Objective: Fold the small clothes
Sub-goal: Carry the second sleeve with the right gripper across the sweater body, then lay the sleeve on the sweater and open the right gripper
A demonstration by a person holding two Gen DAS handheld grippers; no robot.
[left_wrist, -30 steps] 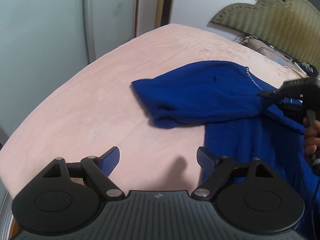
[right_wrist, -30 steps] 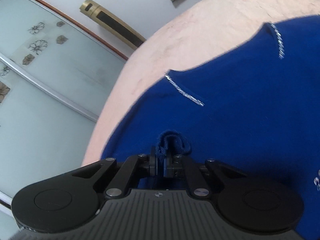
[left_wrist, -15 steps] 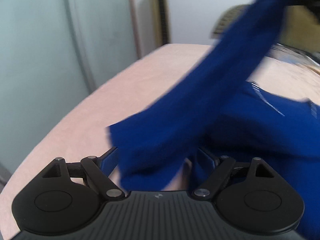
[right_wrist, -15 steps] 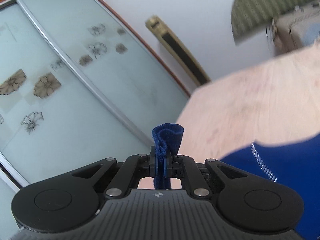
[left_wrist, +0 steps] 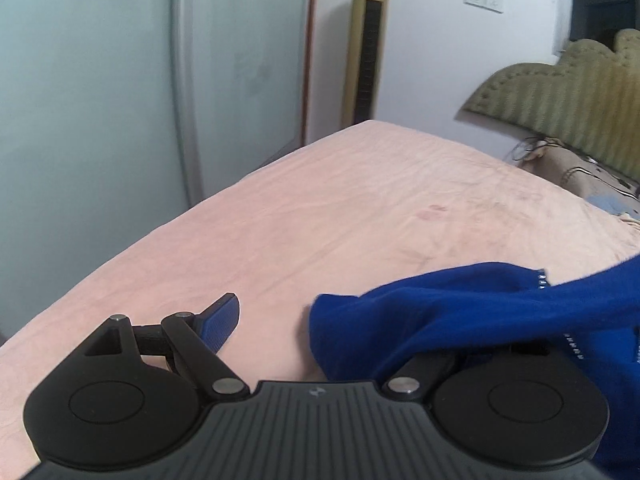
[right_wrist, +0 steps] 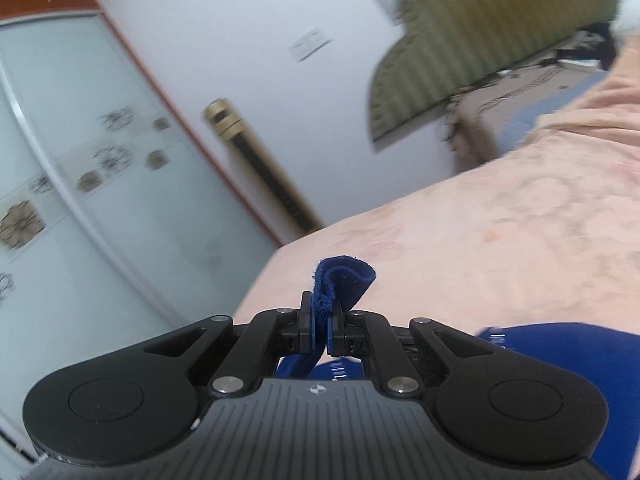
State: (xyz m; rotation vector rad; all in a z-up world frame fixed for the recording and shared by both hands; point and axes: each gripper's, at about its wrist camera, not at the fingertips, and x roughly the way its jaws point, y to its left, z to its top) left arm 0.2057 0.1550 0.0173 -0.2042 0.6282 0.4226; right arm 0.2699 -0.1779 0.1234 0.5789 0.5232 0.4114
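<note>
A blue knit garment with a thin silver trim lies bunched on the pink bed sheet at the lower right of the left wrist view. It drapes over my left gripper's right finger and hides it. My left gripper is open; its left finger is bare. My right gripper is shut on a fold of the blue garment and holds it above the bed. More of the garment hangs below at the lower right of the right wrist view.
A gold tower fan stands by the wall behind the bed. Frosted sliding wardrobe doors run along the left. An olive padded headboard and a patterned pillow are at the far right.
My right gripper has lifted the garment's edge off the bed and carried it across. The cloth swept past my left gripper and now lies over its right finger. My left gripper stays open.
</note>
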